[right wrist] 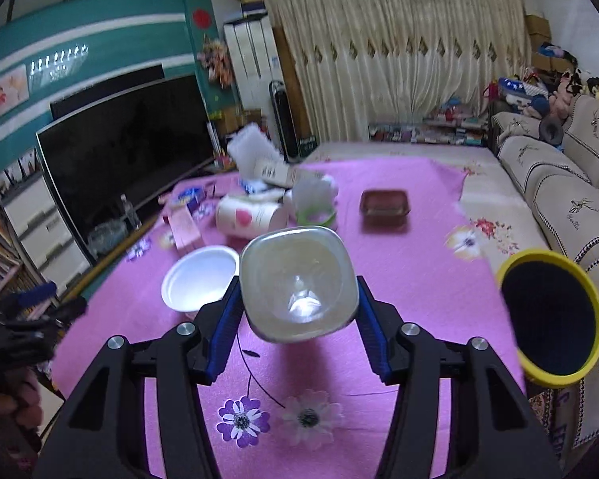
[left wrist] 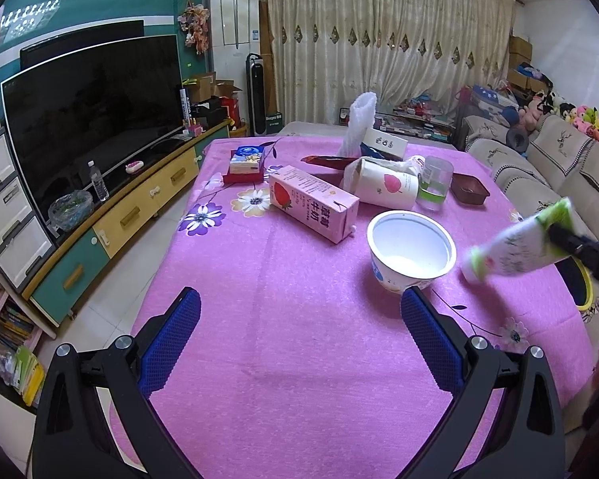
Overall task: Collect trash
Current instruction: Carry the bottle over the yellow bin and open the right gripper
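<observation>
My right gripper (right wrist: 297, 299) is shut on a green-and-white bottle (right wrist: 297, 283), held bottom-forward above the pink tablecloth (right wrist: 399, 279); the bottle also shows in the left wrist view (left wrist: 519, 245), held at the right. A yellow-rimmed trash bin (right wrist: 551, 321) stands off the table's right edge. My left gripper (left wrist: 299, 307) is open and empty over the cloth, its right finger near a white empty bowl (left wrist: 411, 253). Behind lie a pink strawberry milk carton (left wrist: 313, 207), a tipped white paper cup (left wrist: 383, 185) and a clear cup (left wrist: 433, 183).
A brown tray (left wrist: 469, 189), a tissue pack on a red box (left wrist: 245, 165) and a white foam sleeve (left wrist: 357, 123) sit farther back. A TV (left wrist: 96, 119) on a cabinet is left of the table; a sofa (right wrist: 559, 183) is right.
</observation>
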A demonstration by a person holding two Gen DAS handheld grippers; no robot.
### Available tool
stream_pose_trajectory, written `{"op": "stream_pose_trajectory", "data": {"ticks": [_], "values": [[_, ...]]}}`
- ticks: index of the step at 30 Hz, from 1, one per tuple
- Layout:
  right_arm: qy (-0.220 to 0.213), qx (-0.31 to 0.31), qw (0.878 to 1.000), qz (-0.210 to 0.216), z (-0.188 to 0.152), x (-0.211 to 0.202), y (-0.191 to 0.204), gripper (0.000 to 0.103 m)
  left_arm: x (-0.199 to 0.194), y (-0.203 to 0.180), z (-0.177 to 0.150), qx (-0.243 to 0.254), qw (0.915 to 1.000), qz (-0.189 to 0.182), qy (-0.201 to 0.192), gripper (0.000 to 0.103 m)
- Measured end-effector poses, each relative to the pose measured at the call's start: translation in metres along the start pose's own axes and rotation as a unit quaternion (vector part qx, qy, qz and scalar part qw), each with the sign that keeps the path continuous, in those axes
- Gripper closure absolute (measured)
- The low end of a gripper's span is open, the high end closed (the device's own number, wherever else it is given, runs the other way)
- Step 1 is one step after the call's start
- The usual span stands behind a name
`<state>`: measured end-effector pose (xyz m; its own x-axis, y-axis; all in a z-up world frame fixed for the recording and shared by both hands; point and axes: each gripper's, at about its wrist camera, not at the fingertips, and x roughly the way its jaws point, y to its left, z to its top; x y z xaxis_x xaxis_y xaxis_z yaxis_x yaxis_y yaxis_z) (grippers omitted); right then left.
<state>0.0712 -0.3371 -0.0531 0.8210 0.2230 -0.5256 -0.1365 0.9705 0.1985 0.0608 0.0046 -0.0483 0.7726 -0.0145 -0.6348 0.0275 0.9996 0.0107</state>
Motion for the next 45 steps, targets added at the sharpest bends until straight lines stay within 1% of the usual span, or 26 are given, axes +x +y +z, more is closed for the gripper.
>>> {"op": "stream_pose_trajectory", "data": {"ticks": [9, 12, 15, 17, 19, 22, 25, 26, 28, 30, 32, 35, 38, 40, 45], "values": [[0.005, 0.009, 1.000, 0.022, -0.001, -0.017, -0.007, 0.052, -0.001, -0.007, 0.000, 0.009, 0.9999, -0.004, -0.004, 0.004], [0.001, 0.018, 0.999, 0.027, 0.002, -0.022, -0.013, 0.052, -0.002, -0.010, 0.000, 0.012, 0.9999, -0.006, -0.006, 0.004], [-0.014, 0.029, 0.999, 0.020, 0.011, -0.034, -0.028, 0.052, -0.002, -0.014, 0.001, 0.018, 0.9998, -0.010, -0.007, 0.004], [-0.031, 0.039, 0.999, 0.005, 0.018, -0.046, -0.043, 0.052, -0.001, -0.018, 0.003, 0.024, 0.9996, -0.014, -0.008, 0.004], [-0.049, 0.047, 0.997, -0.020, 0.026, -0.057, -0.060, 0.052, 0.000, -0.023, 0.004, 0.028, 0.9994, -0.018, -0.008, 0.004], [-0.079, 0.061, 0.991, -0.085, 0.037, -0.072, -0.096, 0.052, 0.003, -0.034, 0.007, 0.034, 0.9990, -0.027, -0.008, 0.004], [-0.088, 0.082, 0.982, -0.149, 0.042, -0.073, -0.136, 0.052, 0.007, -0.044, 0.008, 0.039, 0.9986, -0.035, -0.008, 0.004], [-0.083, 0.091, 0.977, -0.175, 0.042, -0.067, -0.154, 0.052, 0.009, -0.047, 0.009, 0.041, 0.9984, -0.037, -0.006, 0.004], [-0.061, 0.107, 0.971, -0.206, 0.037, -0.052, -0.181, 0.052, 0.013, -0.055, 0.010, 0.047, 0.9981, -0.041, -0.001, 0.004], [-0.038, 0.121, 0.967, -0.221, 0.029, -0.034, -0.203, 0.052, 0.018, -0.061, 0.011, 0.052, 0.9977, -0.042, 0.004, 0.004], [-0.002, 0.131, 0.962, -0.238, 0.018, -0.009, -0.224, 0.052, 0.022, -0.066, 0.012, 0.055, 0.9974, -0.044, 0.010, 0.004], [0.052, 0.145, 0.955, -0.253, 0.000, 0.031, -0.251, 0.052, 0.027, -0.073, 0.015, 0.060, 0.9970, -0.048, 0.014, 0.004], [0.098, 0.158, 0.946, -0.267, -0.014, 0.062, -0.269, 0.052, 0.031, -0.080, 0.017, 0.065, 0.9965, -0.050, 0.015, 0.004], [0.114, 0.166, 0.942, -0.270, -0.023, 0.073, -0.282, 0.052, 0.035, -0.085, 0.018, 0.069, 0.9961, -0.053, 0.017, 0.004], [0.151, 0.176, 0.932, -0.277, -0.042, 0.091, -0.296, 0.052, 0.047, -0.095, 0.018, 0.078, 0.9947, -0.059, 0.029, 0.004]]}}
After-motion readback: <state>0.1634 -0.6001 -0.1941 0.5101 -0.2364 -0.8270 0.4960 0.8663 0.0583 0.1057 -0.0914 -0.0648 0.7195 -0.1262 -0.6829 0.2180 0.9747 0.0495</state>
